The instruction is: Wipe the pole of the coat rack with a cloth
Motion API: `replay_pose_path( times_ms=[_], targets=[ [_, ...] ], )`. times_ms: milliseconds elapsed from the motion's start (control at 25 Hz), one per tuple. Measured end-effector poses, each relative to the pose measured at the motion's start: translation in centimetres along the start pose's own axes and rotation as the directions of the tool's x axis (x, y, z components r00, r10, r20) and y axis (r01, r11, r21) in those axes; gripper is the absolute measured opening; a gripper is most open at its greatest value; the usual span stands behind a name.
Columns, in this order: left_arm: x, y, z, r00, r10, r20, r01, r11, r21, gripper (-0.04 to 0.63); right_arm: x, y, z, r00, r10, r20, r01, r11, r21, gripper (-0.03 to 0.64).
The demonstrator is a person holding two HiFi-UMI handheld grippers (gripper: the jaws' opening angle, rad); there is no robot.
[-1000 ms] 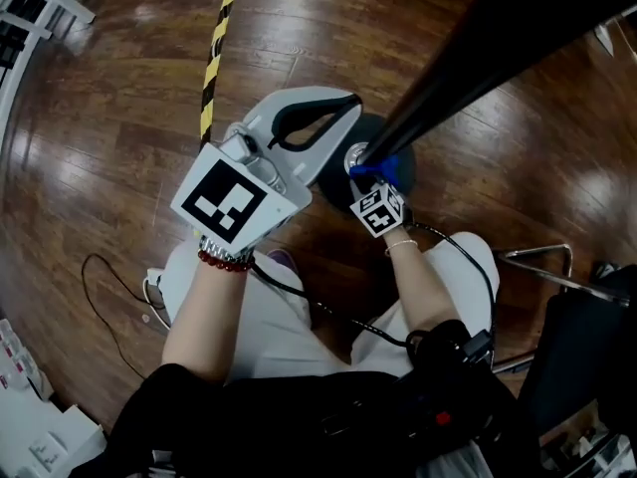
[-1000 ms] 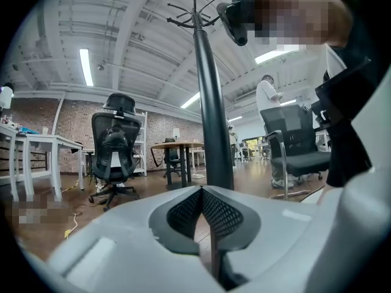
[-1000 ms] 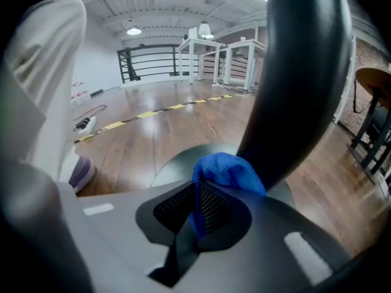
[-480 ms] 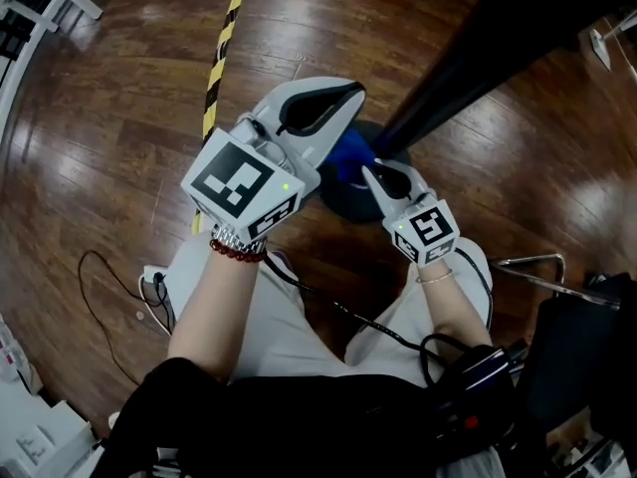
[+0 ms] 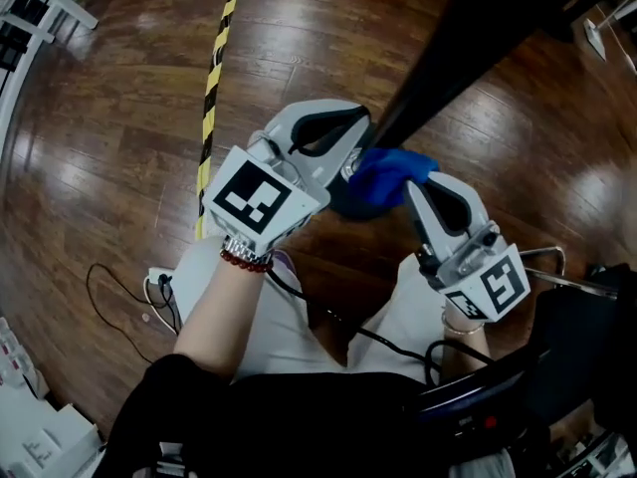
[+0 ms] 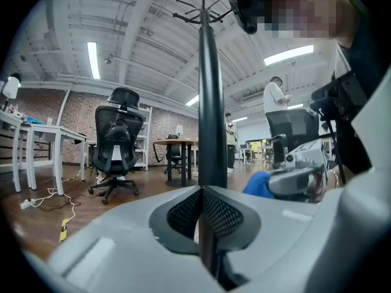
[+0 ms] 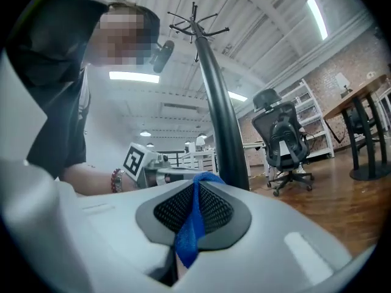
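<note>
The black pole (image 5: 448, 58) of the coat rack rises from a round dark base on the floor. In the left gripper view the pole (image 6: 211, 102) stands straight ahead of the jaws, hooks at its top. My left gripper (image 5: 350, 137) is shut, its tip beside the pole's foot, nothing visibly held. My right gripper (image 5: 416, 189) is shut on a blue cloth (image 5: 390, 175), which bunches against the pole's lower end. In the right gripper view the blue cloth (image 7: 194, 221) runs between the pads, with the pole (image 7: 221, 115) just beyond.
A yellow-black striped tape line (image 5: 212, 88) runs across the wooden floor at left. A cable and plug (image 5: 149, 287) lie near my left knee. A metal chair frame (image 5: 542, 267) stands at right. Office chairs (image 6: 119, 145) and tables stand further off.
My right gripper has pulled back toward me and rightward, lifting the blue cloth up along the pole's foot. The left gripper has shifted slightly right, closer to the pole.
</note>
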State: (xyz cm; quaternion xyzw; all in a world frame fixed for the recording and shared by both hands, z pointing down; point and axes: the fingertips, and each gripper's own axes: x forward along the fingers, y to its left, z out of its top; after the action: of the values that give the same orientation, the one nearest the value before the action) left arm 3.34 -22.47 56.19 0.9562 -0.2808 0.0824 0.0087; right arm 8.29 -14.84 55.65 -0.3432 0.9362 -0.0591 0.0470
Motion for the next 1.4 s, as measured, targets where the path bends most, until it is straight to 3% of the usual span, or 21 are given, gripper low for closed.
replay_pose_path(
  times_ms=[120, 200, 280, 400, 520, 600, 720, 800, 880, 1000, 1160, 1280, 1400],
  targets=[
    [1.3, -0.7, -0.4, 0.999, 0.005, -0.044, -0.006, 0.999, -0.031, 0.006, -0.2, -0.8, 3.8, 1.000, -0.017, 0.012, 0.017, 0.998, 0.056, 0.023],
    [2.1, -0.6, -0.5, 1.000, -0.018, 0.003, 0.018, 0.999, -0.031, 0.006, -0.1, -0.8, 6.6, 0.999, -0.034, 0.037, 0.033, 0.999, 0.036, 0.023],
    [1.9, -0.6, -0.1, 0.996, -0.023, 0.084, 0.030, 0.996, -0.081, 0.006, 0.3, 0.2, 9.7, 0.997, -0.033, 0.077, 0.032, 0.999, 0.020, 0.023],
    [0.1, -1.2, 1.5, 0.985, 0.017, 0.172, 0.011, 0.986, -0.164, 0.006, 1.4, 2.0, 14.6, 0.997, 0.025, 0.077, -0.023, 1.000, -0.017, 0.023],
    [-1.7, -3.2, 1.4, 0.988, 0.066, 0.138, -0.036, 0.977, -0.209, 0.006, 2.3, 4.6, 19.4, 0.995, 0.091, 0.029, -0.090, 0.995, -0.044, 0.023],
    [-3.0, -4.4, 0.4, 0.987, 0.124, 0.106, -0.088, 0.950, -0.299, 0.006, 2.3, 6.2, 21.4, 0.993, 0.119, 0.009, -0.118, 0.992, -0.050, 0.023],
    [-5.5, -7.0, -0.9, 0.971, 0.231, 0.057, -0.183, 0.878, -0.443, 0.006, 1.1, 8.0, 24.6, 0.993, 0.117, 0.020, -0.117, 0.993, 0.007, 0.023],
    [-7.2, -10.1, 0.2, 0.972, 0.234, 0.010, -0.202, 0.862, -0.465, 0.006, -0.6, 9.0, 27.8, 0.995, 0.098, 0.019, -0.099, 0.995, 0.027, 0.023],
    [-9.0, -12.9, 4.2, 0.972, 0.233, -0.013, -0.215, 0.874, -0.435, 0.006, -2.2, 9.6, 31.2, 0.995, 0.099, -0.009, -0.099, 0.995, 0.003, 0.023],
    [-12.7, -15.4, 13.5, 0.968, 0.253, -0.004, -0.236, 0.898, -0.372, 0.006, -3.4, 10.6, 35.3, 0.994, 0.096, -0.045, -0.096, 0.995, 0.001, 0.023],
    [-15.9, -15.3, 28.3, 0.951, 0.291, 0.102, -0.252, 0.924, -0.288, 0.006, -5.3, 13.7, 41.3, 0.995, 0.080, -0.064, -0.083, 0.996, -0.038, 0.023],
    [-17.9, -14.6, 37.6, 0.930, 0.319, 0.183, -0.266, 0.927, -0.265, 0.006, -7.1, 16.4, 47.1, 0.991, 0.114, -0.069, -0.121, 0.987, -0.105, 0.023],
    [-20.0, -15.5, 44.0, 0.942, 0.286, 0.174, -0.237, 0.937, -0.257, 0.006, -10.1, 17.3, 52.2, 0.995, 0.094, -0.042, -0.099, 0.984, -0.146, 0.023]
  ],
)
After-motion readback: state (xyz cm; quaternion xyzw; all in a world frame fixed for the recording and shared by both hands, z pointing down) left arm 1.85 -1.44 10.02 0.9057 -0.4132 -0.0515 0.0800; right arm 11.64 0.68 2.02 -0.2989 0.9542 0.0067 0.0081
